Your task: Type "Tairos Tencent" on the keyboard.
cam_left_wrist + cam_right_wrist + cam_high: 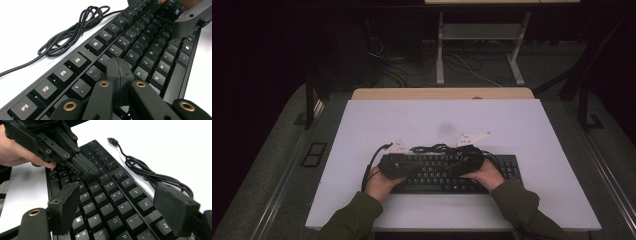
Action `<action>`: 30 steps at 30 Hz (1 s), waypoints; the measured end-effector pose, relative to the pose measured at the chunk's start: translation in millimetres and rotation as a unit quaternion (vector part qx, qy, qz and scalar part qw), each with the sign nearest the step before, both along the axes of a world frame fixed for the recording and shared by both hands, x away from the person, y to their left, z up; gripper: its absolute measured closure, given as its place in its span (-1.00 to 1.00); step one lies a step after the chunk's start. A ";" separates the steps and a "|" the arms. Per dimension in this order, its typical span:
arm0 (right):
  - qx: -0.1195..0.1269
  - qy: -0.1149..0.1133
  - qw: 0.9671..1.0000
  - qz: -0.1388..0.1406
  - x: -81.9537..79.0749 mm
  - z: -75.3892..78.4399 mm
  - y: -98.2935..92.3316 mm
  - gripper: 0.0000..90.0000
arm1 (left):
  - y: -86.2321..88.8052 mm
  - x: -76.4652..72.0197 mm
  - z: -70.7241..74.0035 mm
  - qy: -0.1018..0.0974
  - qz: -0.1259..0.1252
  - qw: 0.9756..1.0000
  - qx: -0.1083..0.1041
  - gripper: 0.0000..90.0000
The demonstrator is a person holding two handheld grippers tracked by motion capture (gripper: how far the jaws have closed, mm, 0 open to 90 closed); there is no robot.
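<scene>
Two grippers hover over a black keyboard (452,172) that lies on the near middle of a white table (362,130), its long side running left to right. A person's hands come in from the near edge, one at each end of the keyboard.

The left gripper (117,68) has its jaws pressed together with nothing between them; its tip sits over the middle rows of keys, close above the keycaps, and whether it touches one I cannot tell. In the right gripper view the same closed jaws point down at the keys around the upper letter row.

The right gripper (125,205) has its jaws wide apart, one pad low on the left side of its own view and the other on the right, with keys showing in the gap and nothing clamped. It hangs above the right half of the keyboard.

The keyboard's cable (72,31) lies in a loose tied bundle on the table just beyond the far edge of the keyboard, its plug (112,141) resting free on the white surface.
</scene>
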State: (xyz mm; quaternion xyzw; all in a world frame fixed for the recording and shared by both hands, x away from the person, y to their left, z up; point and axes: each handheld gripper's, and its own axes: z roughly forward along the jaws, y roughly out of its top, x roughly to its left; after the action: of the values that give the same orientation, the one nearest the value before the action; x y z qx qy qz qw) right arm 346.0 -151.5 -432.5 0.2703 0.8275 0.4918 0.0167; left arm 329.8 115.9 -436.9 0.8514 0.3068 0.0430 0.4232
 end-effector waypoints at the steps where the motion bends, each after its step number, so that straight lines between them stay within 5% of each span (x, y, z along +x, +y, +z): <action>1: 0.001 0.000 1.000 0.000 0.0 0.2 -0.5 -0.54 | 0.6 -0.1 0.6 -0.002 0.000 1.000 -0.003 0.98; 12: 0.006 -0.006 1.000 -0.005 -1.5 2.7 -6.2 -0.58 | 8.5 -4.4 8.6 -0.015 0.002 1.000 -0.017 0.87; 30: 0.015 -0.014 0.999 -0.030 -23.7 9.2 -49.3 -0.60 | 42.3 -25.5 17.3 -0.030 0.017 0.998 -0.049 -0.14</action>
State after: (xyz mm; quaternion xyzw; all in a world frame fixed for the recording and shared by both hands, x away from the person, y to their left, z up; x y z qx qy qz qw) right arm 322.3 -200.7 -423.3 0.2886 0.8111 0.5073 0.0393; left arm 304.3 158.2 -419.6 0.8225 0.3104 0.0602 0.4727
